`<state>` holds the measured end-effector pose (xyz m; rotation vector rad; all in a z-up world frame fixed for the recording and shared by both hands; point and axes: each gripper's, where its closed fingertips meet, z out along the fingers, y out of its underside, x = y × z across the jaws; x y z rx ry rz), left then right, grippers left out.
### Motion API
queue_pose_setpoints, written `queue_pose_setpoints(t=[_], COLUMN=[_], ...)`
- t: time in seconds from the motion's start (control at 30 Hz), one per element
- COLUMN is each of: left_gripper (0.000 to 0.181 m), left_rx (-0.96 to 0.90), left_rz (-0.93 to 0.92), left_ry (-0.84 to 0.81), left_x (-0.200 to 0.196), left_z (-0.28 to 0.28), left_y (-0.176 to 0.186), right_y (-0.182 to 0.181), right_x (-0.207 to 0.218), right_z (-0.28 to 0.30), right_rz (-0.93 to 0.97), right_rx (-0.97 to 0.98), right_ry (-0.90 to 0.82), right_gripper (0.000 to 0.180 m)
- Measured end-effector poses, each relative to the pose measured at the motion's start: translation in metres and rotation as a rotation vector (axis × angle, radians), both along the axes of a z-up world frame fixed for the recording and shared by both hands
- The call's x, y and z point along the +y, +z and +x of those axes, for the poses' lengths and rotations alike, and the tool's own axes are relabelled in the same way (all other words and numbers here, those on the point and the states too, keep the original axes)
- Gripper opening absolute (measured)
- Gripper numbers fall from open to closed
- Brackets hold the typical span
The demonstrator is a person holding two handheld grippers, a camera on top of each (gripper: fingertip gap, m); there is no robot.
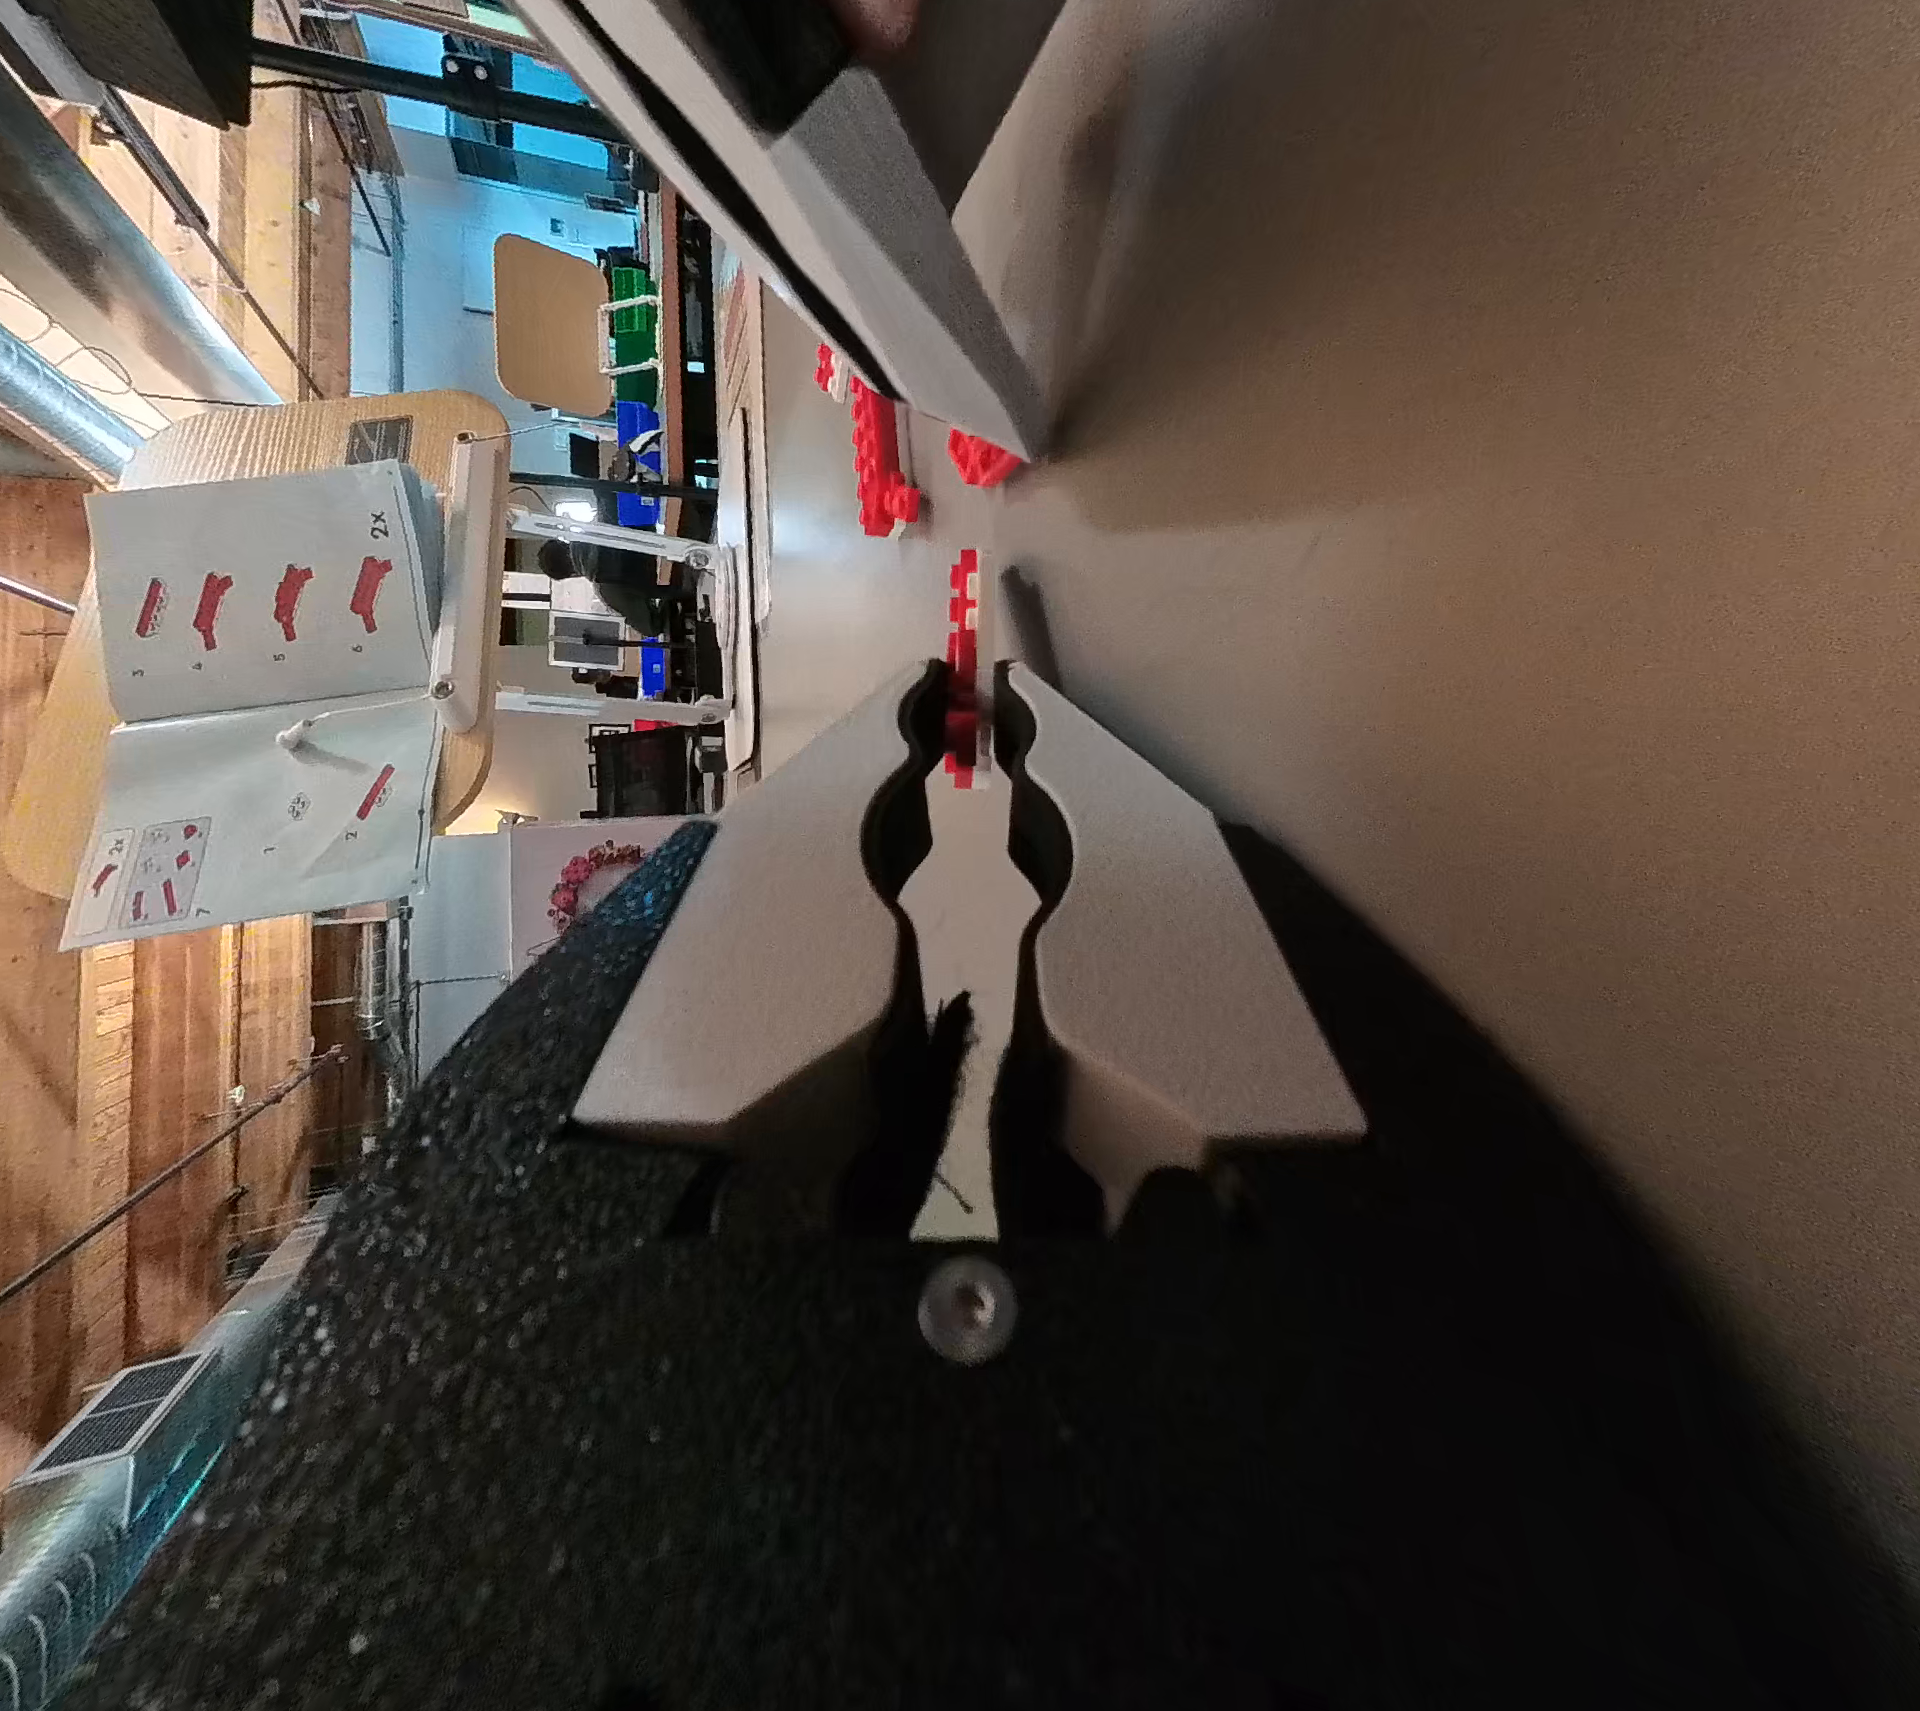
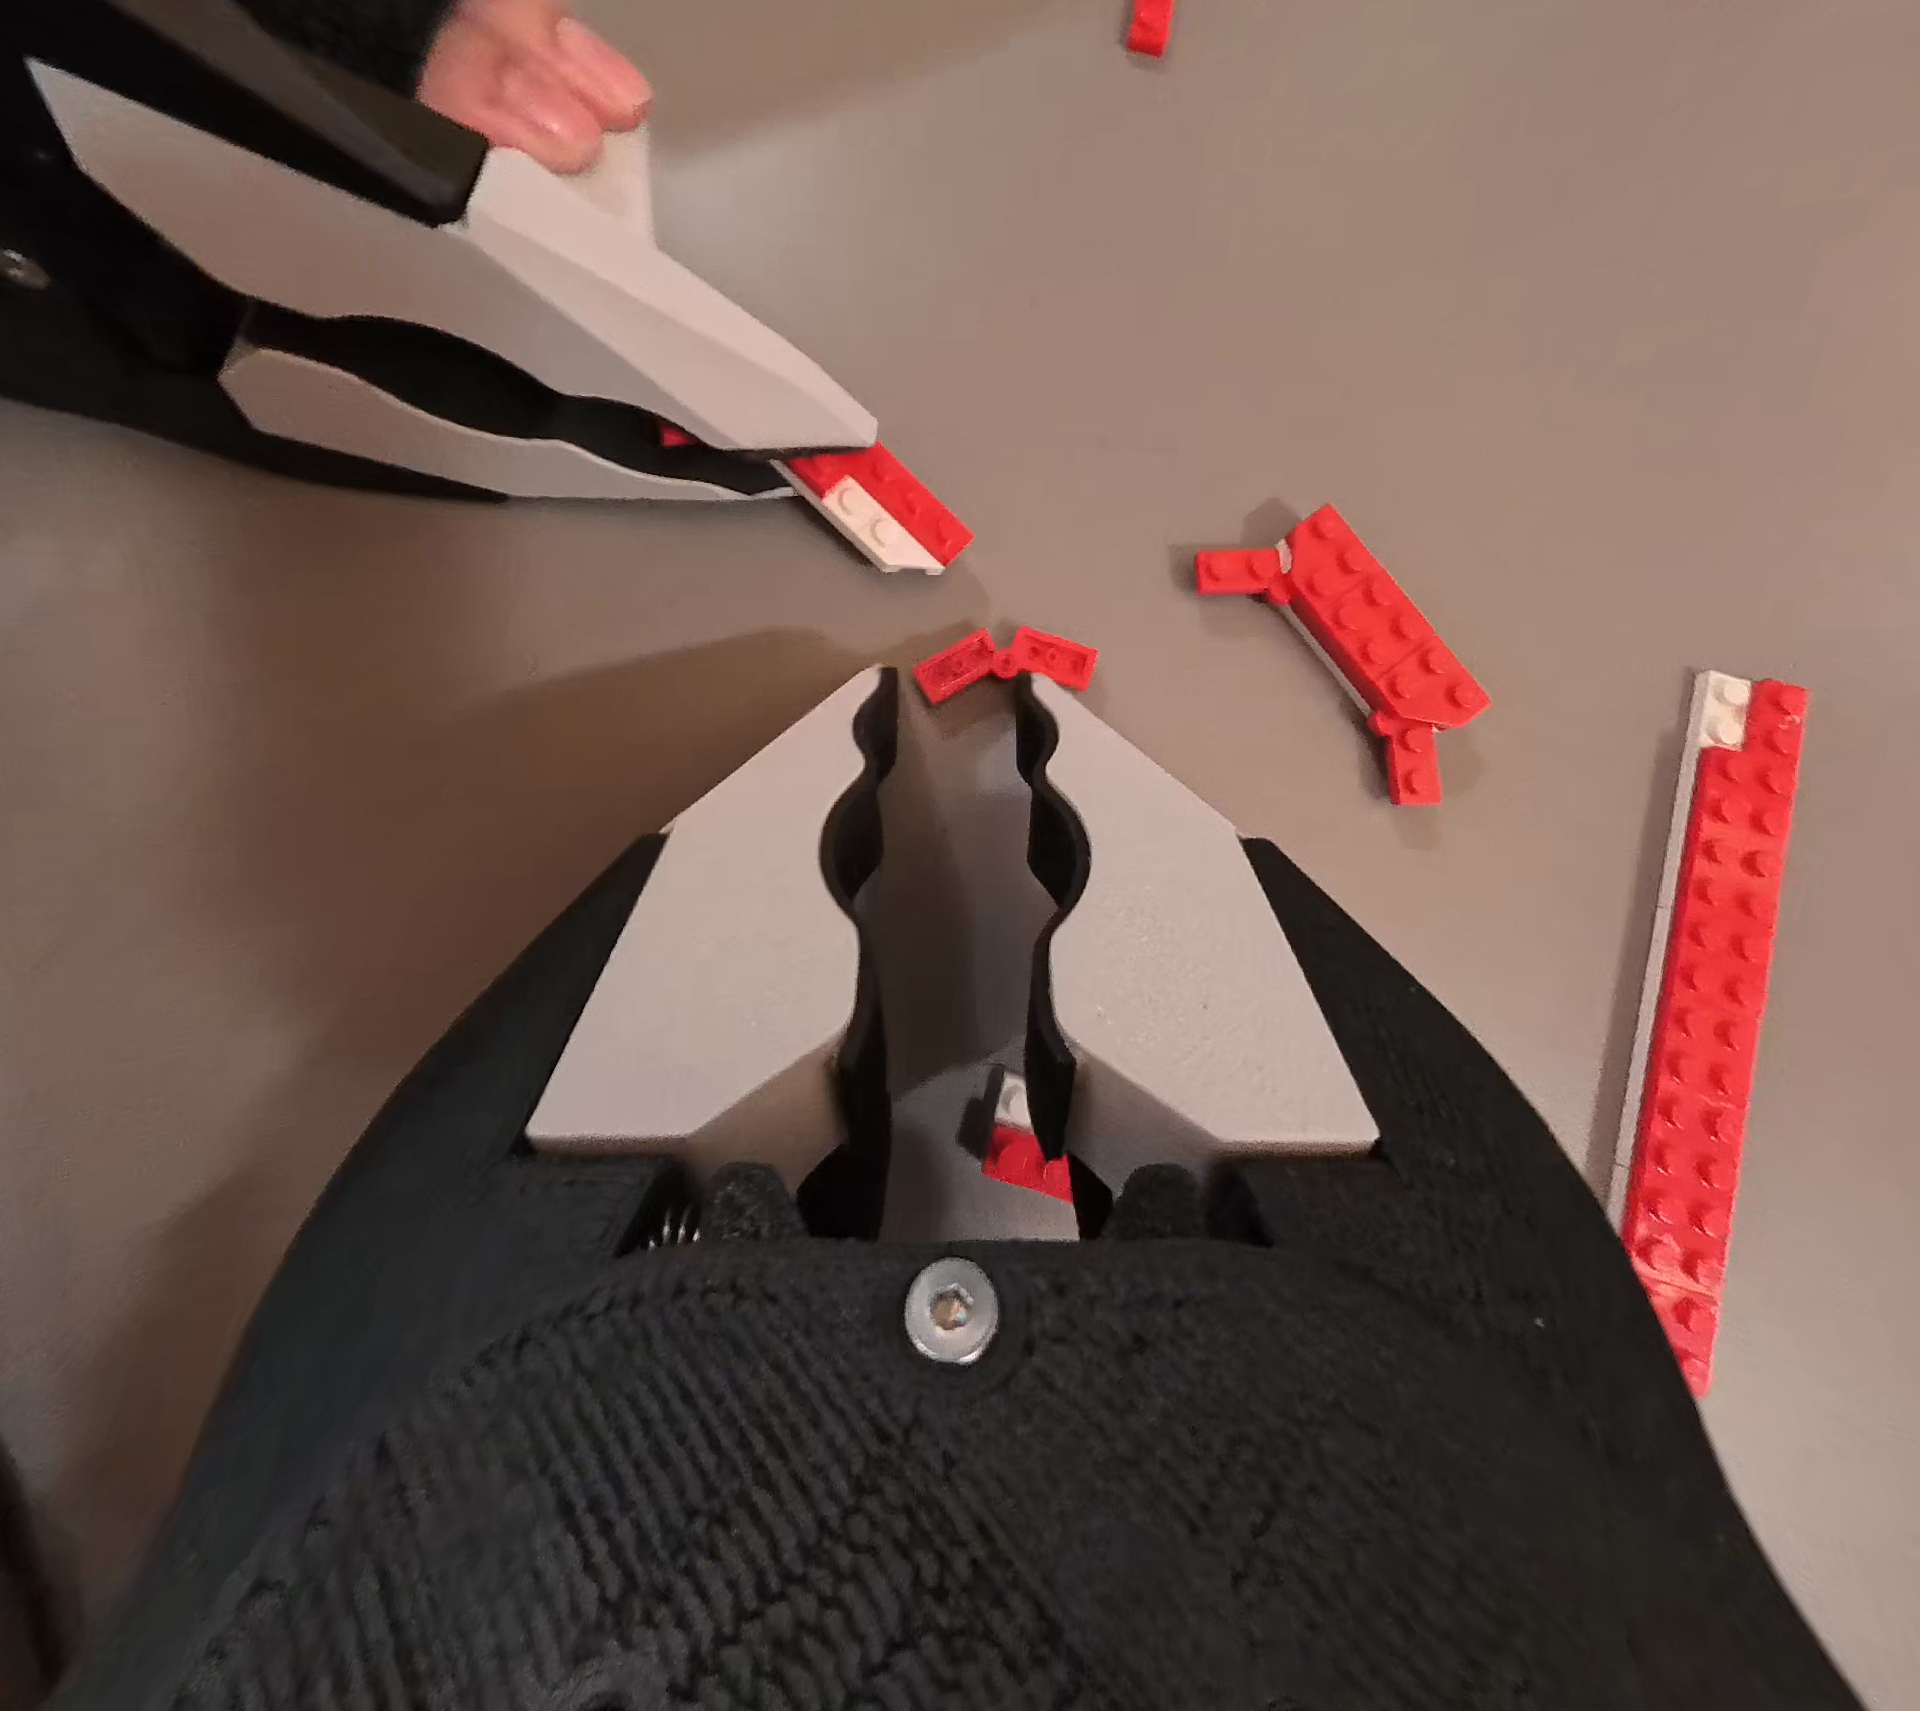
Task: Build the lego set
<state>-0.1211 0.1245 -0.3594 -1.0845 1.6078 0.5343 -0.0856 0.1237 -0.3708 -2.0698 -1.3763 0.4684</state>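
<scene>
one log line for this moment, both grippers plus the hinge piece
left gripper: shut on red-and-white plate stack | right gripper: open, tips at red hinge piece | table: loose bricks

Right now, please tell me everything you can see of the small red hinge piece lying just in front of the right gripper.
The small red hinge piece looks like glossy plastic: two short plates joined at a central knuckle, bent into a shallow angle. One plate shows its studs, the other a smoother face. It lies flat on the grey table, just beyond the open right gripper, which does not seem to touch it.
</scene>
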Motion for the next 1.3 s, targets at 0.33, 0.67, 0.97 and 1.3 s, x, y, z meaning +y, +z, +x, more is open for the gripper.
queue_pose_setpoints(t=[0.33,0.67,0.97,1.3], left_gripper=[0.007,0.007,0.007,0.006], left_rx=[0.020,0.015,-0.015,-0.048], left_rz=[0.002,-0.005,-0.005,-0.001], left_ry=[0.035,0.059,0.075,0.079], left_x=[0.003,0.006,0.007,0.009], left_z=[-0.012,-0.018,-0.024,-0.026], left_y=[0.000,0.000,0.005,0.008], right_y=[0.007,0.015,0.001,0.000], right_x=[0.011,0.006,-0.008,0.006], right_z=[0.009,0.006,-0.004,-0.013], right_rz=[0.066,-0.139,-0.076,0.037], right_rx=[-0.034,-0.067,0.015,0.021], right_ry=[0.091,0.228,-0.073,-0.193], right_gripper=[0.028,0.024,0.029,0.020])
